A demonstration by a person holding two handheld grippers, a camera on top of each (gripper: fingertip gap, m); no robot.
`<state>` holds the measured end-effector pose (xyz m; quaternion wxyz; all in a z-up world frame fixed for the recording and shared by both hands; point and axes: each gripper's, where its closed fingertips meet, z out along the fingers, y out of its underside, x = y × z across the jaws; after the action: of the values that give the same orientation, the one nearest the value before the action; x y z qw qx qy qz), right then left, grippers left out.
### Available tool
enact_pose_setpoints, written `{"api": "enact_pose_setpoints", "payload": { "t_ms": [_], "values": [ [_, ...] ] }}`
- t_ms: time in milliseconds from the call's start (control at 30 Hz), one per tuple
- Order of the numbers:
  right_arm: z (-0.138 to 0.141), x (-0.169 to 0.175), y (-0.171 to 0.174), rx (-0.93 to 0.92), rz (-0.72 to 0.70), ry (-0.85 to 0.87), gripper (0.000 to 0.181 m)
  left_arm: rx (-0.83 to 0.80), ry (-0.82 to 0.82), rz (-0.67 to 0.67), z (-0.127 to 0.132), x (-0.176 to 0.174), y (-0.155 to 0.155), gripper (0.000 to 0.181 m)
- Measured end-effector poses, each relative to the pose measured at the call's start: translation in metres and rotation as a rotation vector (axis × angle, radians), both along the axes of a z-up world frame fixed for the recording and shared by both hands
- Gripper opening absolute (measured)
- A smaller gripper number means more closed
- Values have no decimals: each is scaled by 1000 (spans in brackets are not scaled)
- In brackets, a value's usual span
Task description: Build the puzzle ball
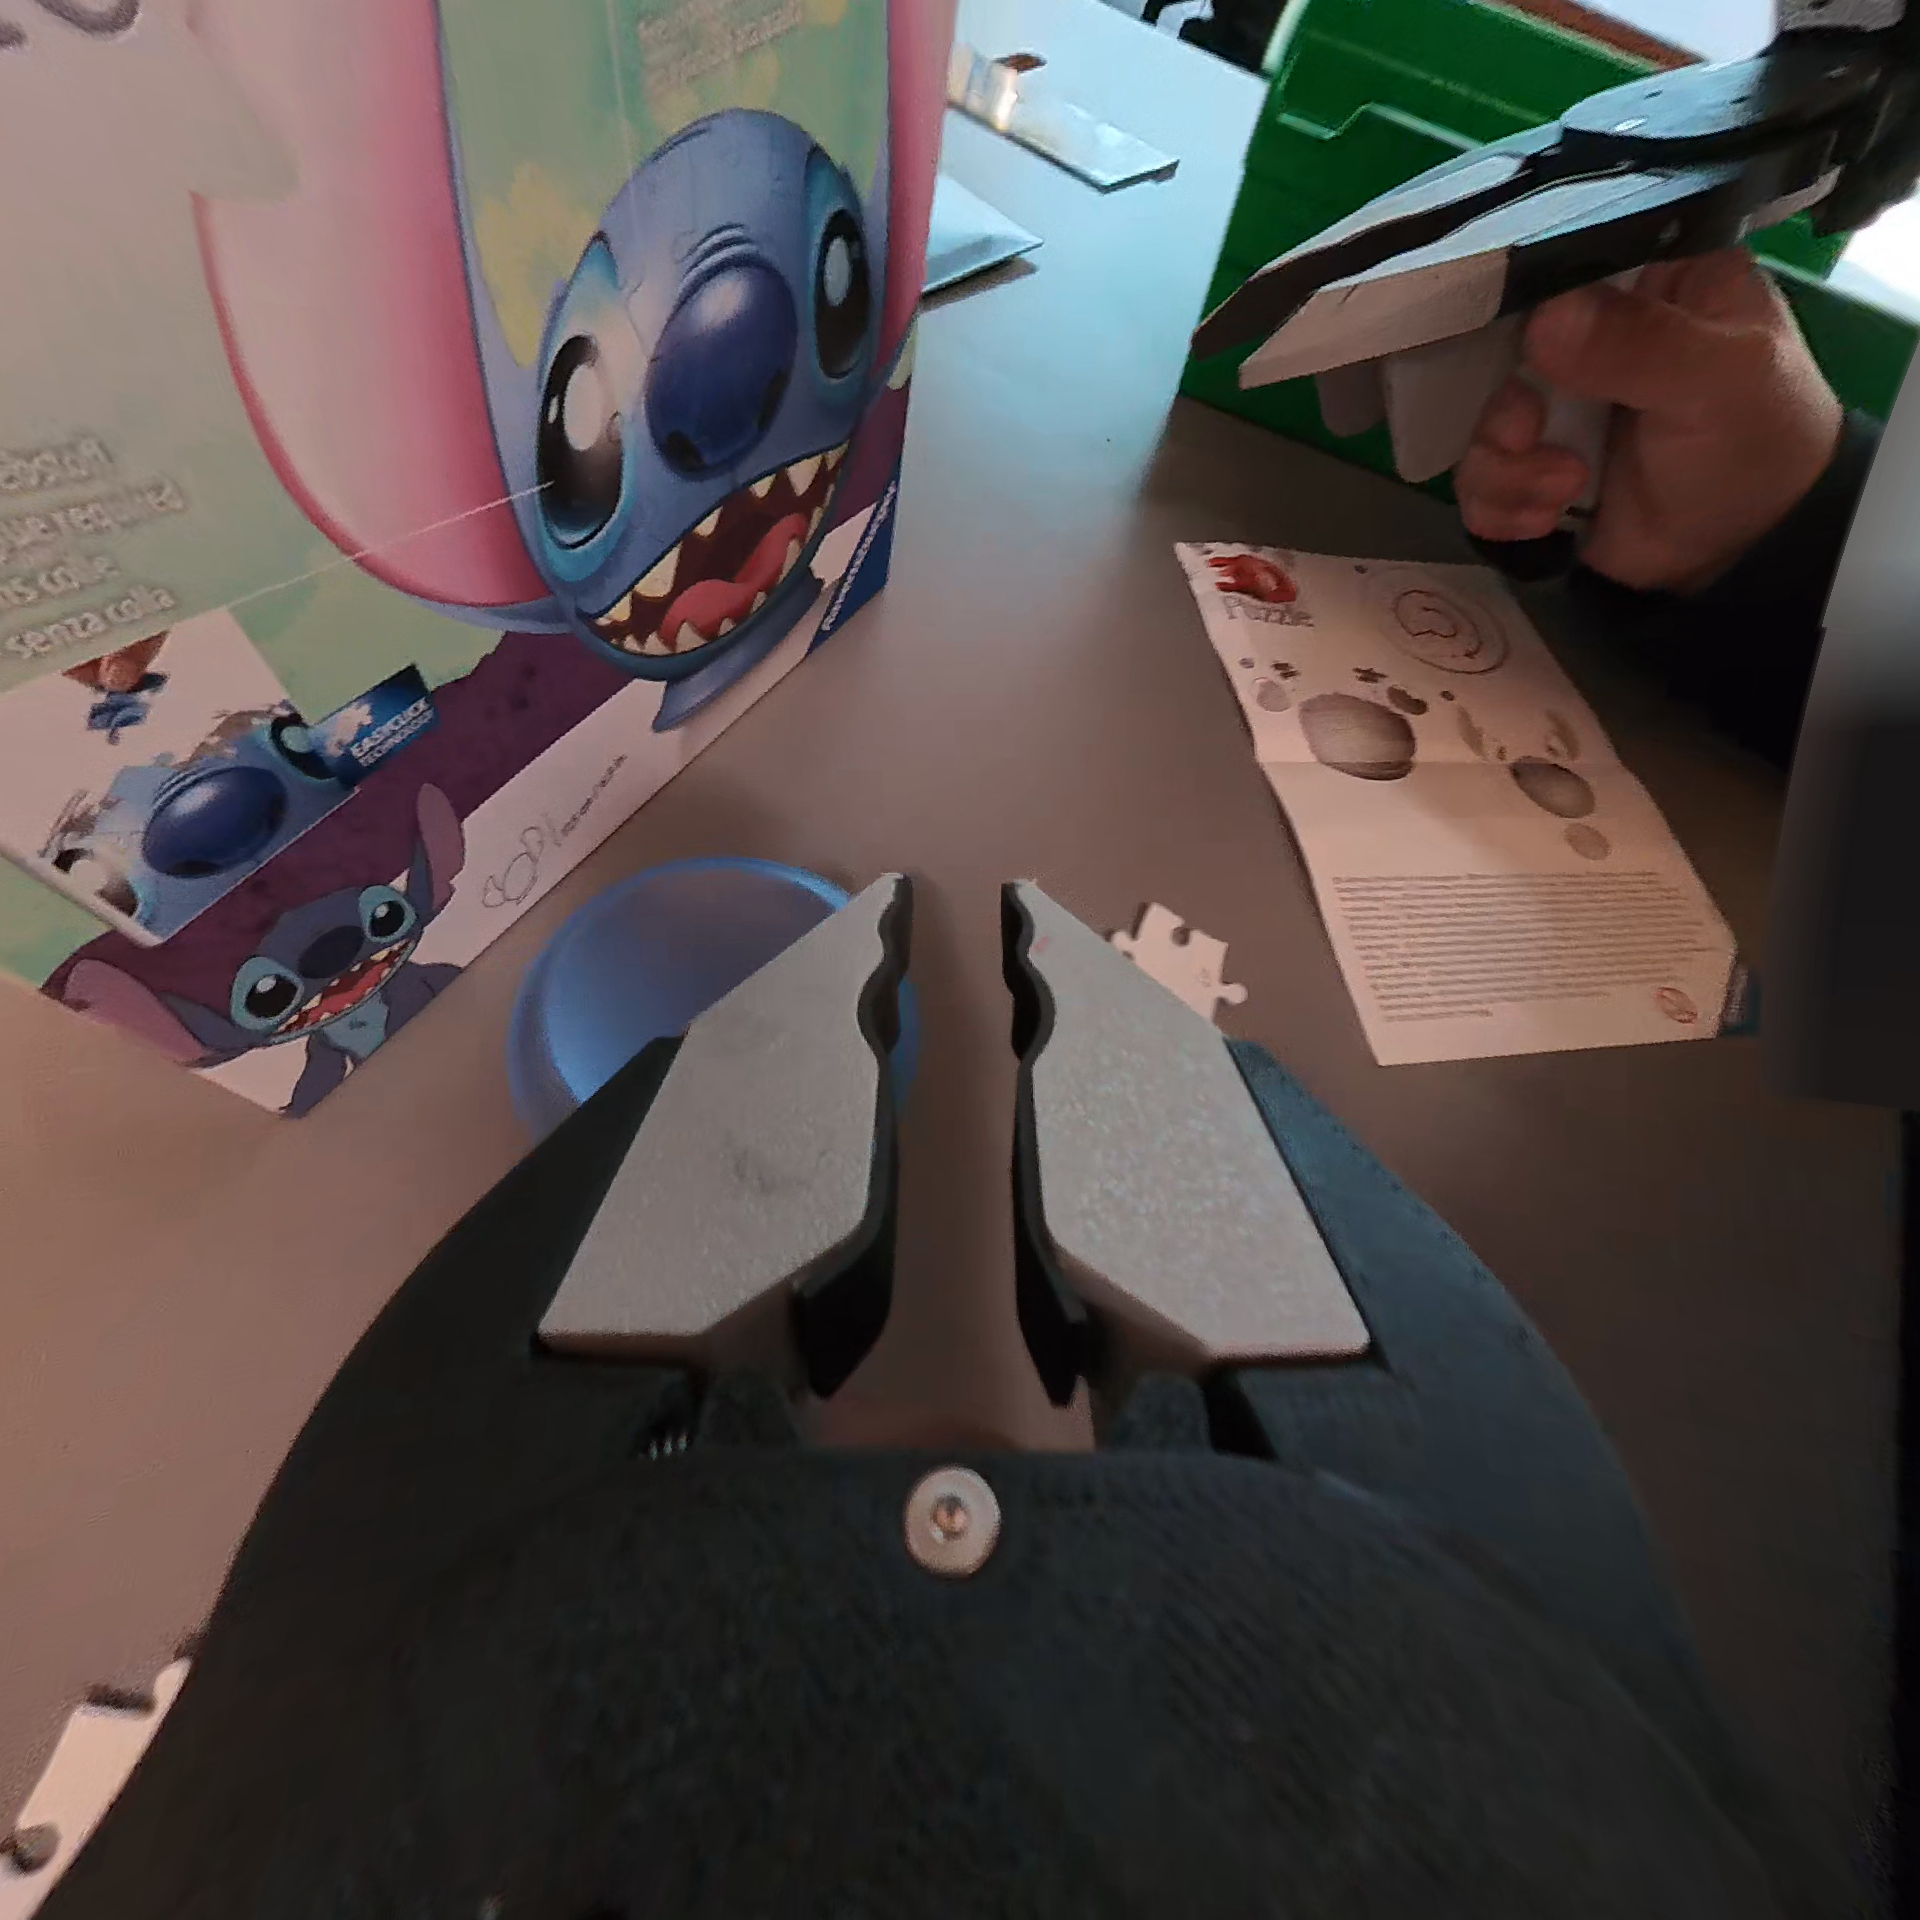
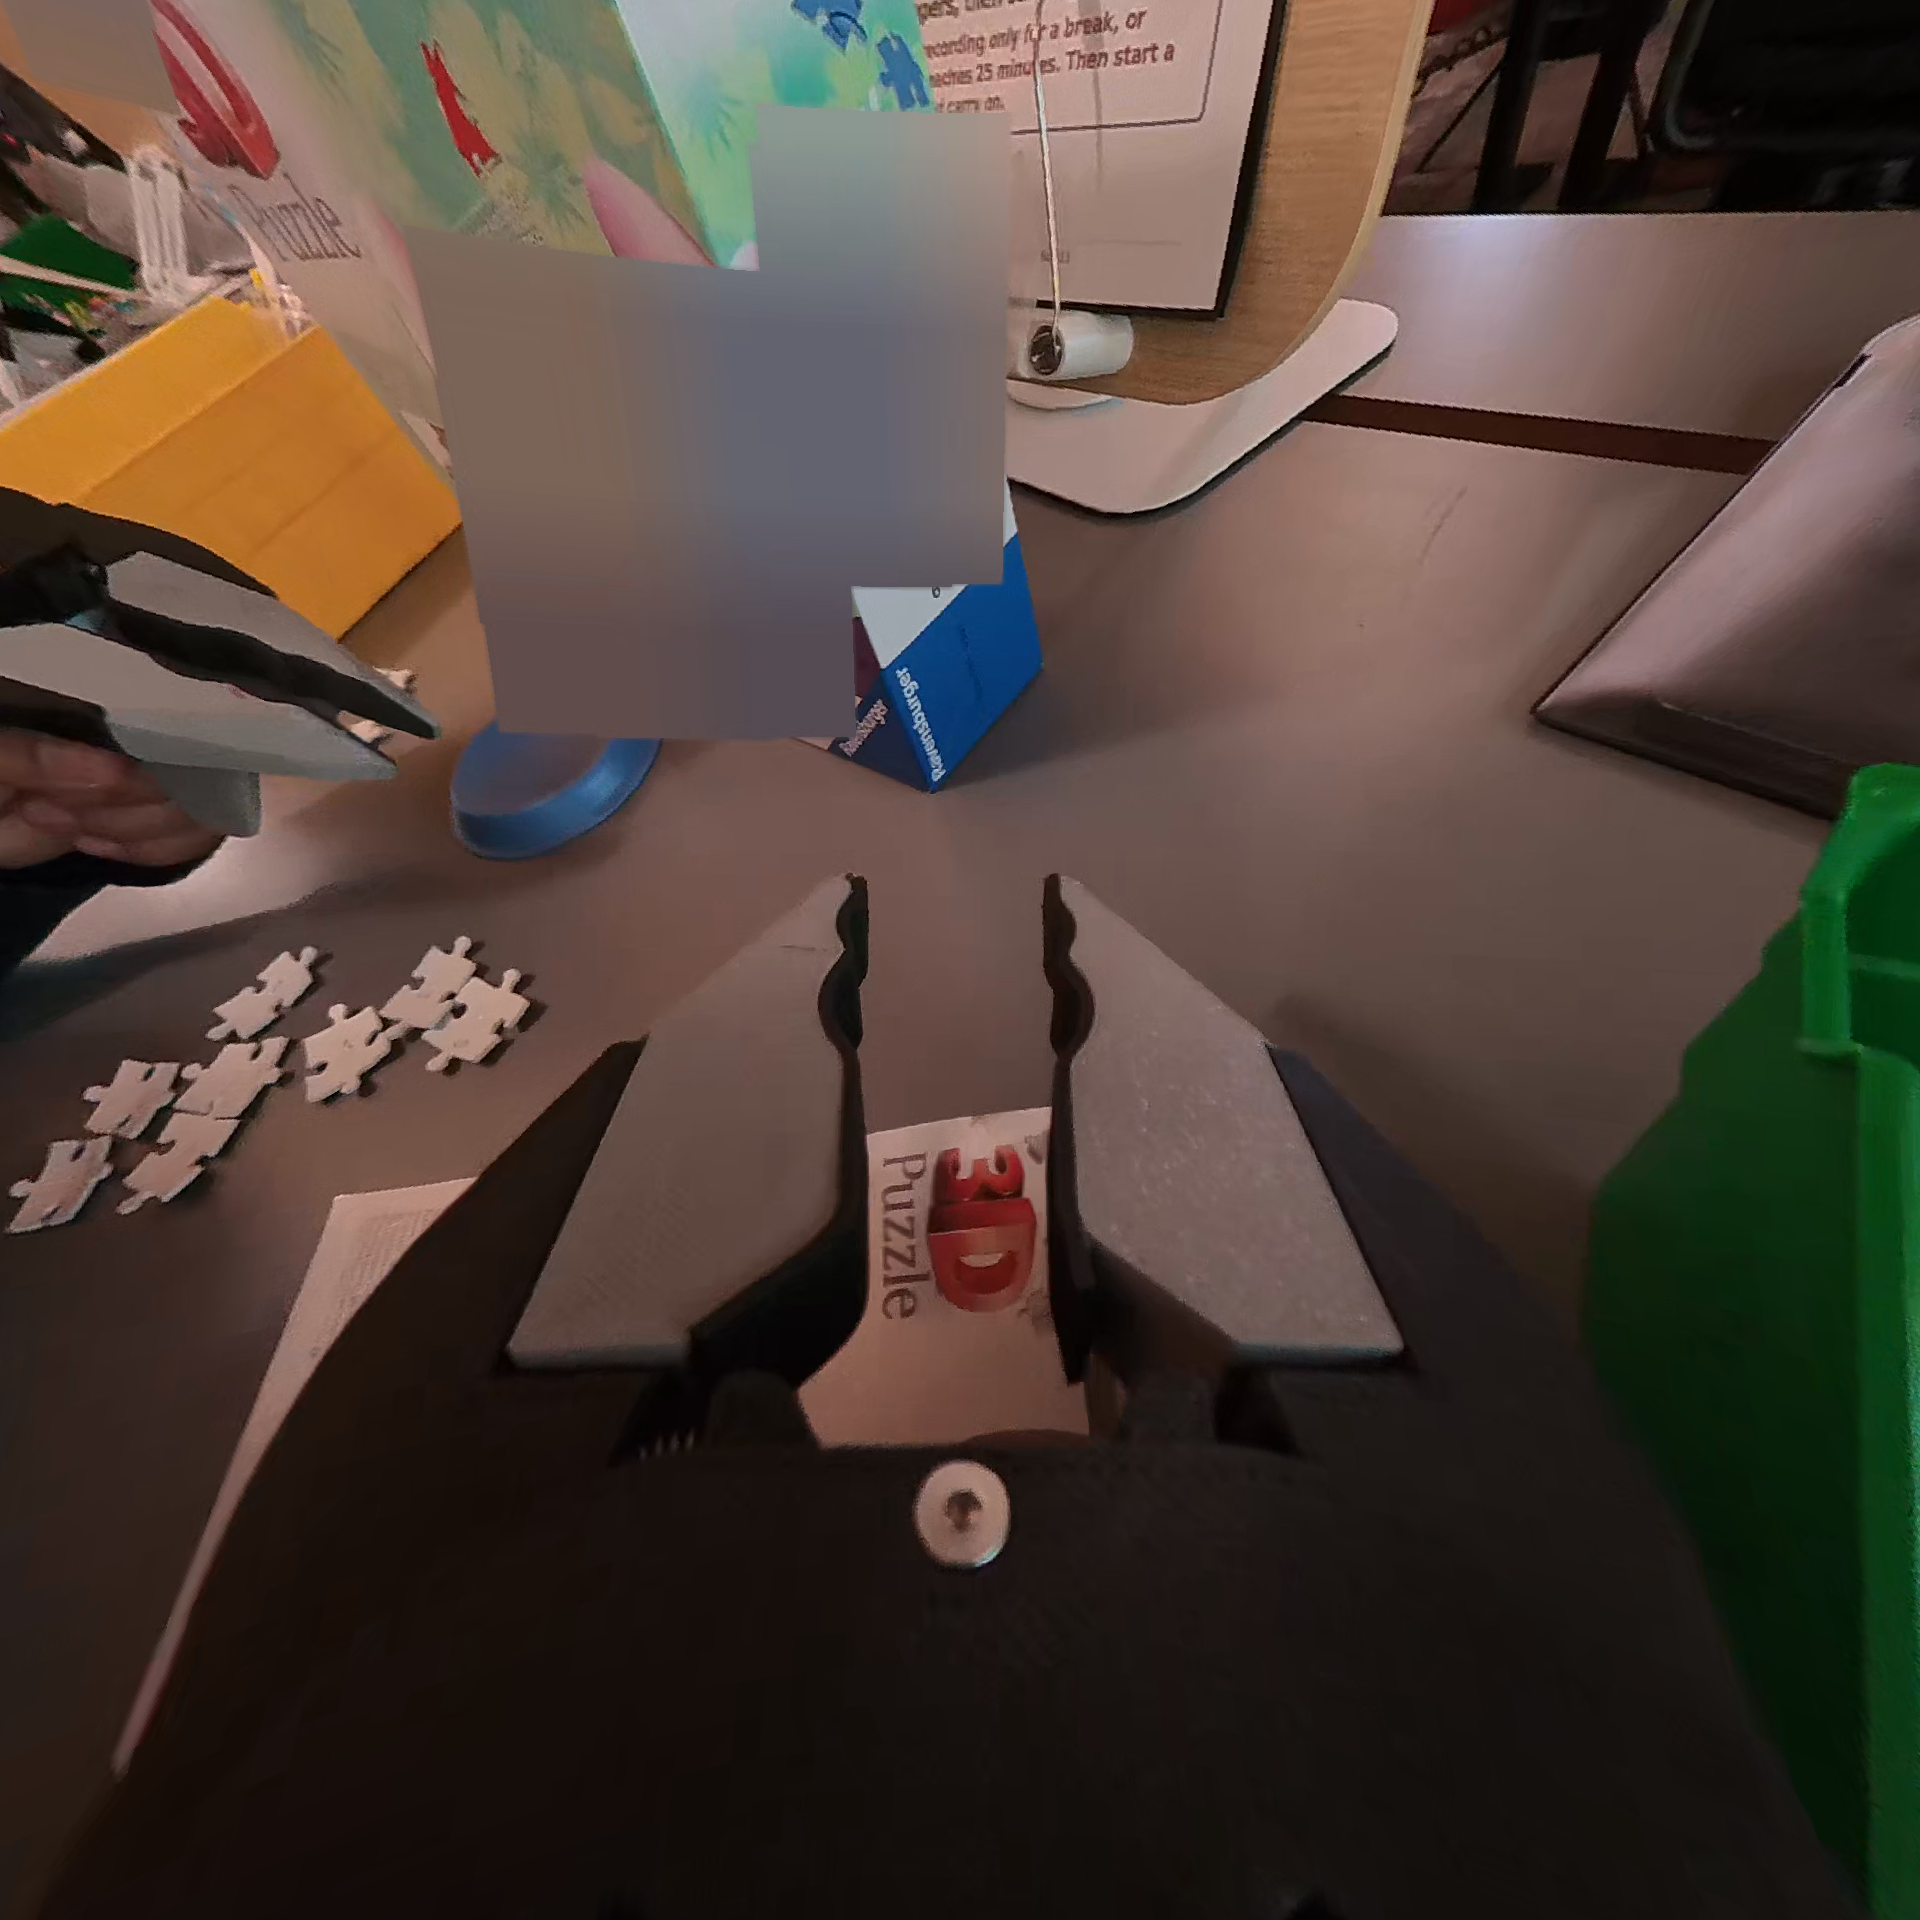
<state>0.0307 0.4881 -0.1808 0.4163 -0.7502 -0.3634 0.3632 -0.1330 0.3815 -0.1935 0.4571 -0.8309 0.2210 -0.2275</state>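
My left gripper (image 1: 956, 894) is open and empty, hovering over the table just right of a blue round stand (image 1: 665, 966). One pale puzzle piece (image 1: 1179, 951) lies past its right finger. My right gripper (image 2: 948, 891) is open and empty above the instruction leaflet (image 2: 956, 1226); it also shows in the left wrist view (image 1: 1236, 348), held by a hand. Several pale puzzle pieces (image 2: 343, 1049) lie face down to its left. The blue stand (image 2: 551, 790) sits farther back, with the left gripper (image 2: 405, 743) beside it.
The puzzle box (image 1: 499, 468) stands upright at the left, close behind the blue stand. The leaflet (image 1: 1455, 790) lies flat at right. A green bin (image 2: 1787, 1299) is at the right, a yellow box (image 2: 229, 457) at back left, a sign stand (image 2: 1195, 343) behind. Spacing between my two grippers at the tips: around 20 centimeters. From the left gripper's tips to the pale puzzle piece (image 1: 1179, 951) is close to 8 centimeters. Look for it in the right wrist view (image 2: 490, 1024) too.
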Motion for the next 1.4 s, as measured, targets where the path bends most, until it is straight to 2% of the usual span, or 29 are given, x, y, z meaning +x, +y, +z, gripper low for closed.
{"api": "enact_pose_setpoints", "payload": {
  "t_ms": [100,200,300,467,633,1400],
  "values": [
    [-5,1,3,-23,-9,0,31,-51,-23,11,-7,-3,1,16],
    [-3,-2,-2,-56,13,30,31,-34,-52,-4,1,1,-2,17],
    [4,0,-3,-20,7,29,31,7,-12,-7,3,4,-3,16],
    [5,1,-3,-3,-4,27,31,-22,37,-27,-12,9,-5,16],
    [5,2,-2,-4,-6,31,30,-18,58,-28,-15,11,-5,16],
    [5,3,1,5,-17,26,30,-11,56,-16,-12,7,-3,16]
  ]
}}
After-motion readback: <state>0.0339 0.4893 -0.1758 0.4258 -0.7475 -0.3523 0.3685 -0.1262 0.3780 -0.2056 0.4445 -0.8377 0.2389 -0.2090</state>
